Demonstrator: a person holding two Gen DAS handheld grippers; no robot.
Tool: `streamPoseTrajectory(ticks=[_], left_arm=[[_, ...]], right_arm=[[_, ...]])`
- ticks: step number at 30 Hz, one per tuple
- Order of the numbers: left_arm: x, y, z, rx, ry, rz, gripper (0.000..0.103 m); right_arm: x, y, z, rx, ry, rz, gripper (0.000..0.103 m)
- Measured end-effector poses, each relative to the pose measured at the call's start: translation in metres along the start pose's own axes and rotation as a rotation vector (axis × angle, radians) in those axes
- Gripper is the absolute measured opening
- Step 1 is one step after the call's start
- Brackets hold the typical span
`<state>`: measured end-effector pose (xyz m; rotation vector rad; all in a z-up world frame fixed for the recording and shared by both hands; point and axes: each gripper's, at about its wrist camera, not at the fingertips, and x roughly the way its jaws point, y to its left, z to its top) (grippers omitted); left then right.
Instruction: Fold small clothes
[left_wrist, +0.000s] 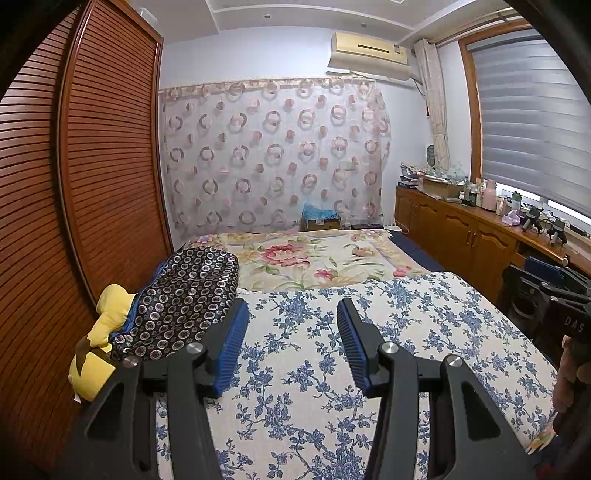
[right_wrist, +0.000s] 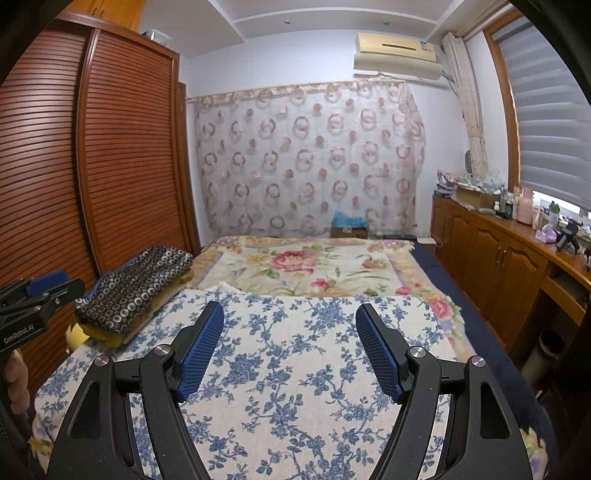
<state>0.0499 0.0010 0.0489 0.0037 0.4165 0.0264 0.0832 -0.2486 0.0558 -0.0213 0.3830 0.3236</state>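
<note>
A dark garment with small ring patterns (left_wrist: 184, 299) lies bunched at the left side of the bed on top of a yellow cloth (left_wrist: 99, 343); in the right wrist view the same dark garment (right_wrist: 136, 288) sits folded on yellowish fabric. My left gripper (left_wrist: 291, 306) hovers open over the blue-flowered cover (left_wrist: 314, 369), just right of the garment, nothing between its blue pads. My right gripper (right_wrist: 290, 310) is open wider above the same cover (right_wrist: 295, 369), also empty. Each view catches the other gripper at its edge: the right gripper (left_wrist: 554, 291) and the left gripper (right_wrist: 44, 284).
A pink-flowered blanket (left_wrist: 314, 254) covers the far half of the bed. A slatted wooden wardrobe (left_wrist: 92, 166) stands close on the left. Wooden cabinets (right_wrist: 498, 251) with clutter on top run along the right under the window. A curtain (right_wrist: 310, 158) hangs behind the bed.
</note>
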Motion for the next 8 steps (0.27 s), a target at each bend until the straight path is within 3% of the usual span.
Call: streamPoseTrajectory(ticks=[8], left_arm=[[-0.0005, -0.0012, 0.0009, 0.001, 0.0, 0.002, 0.049]], right_arm=[[0.0001, -0.0001, -0.0009, 0.0, 0.001, 0.0, 0.076]])
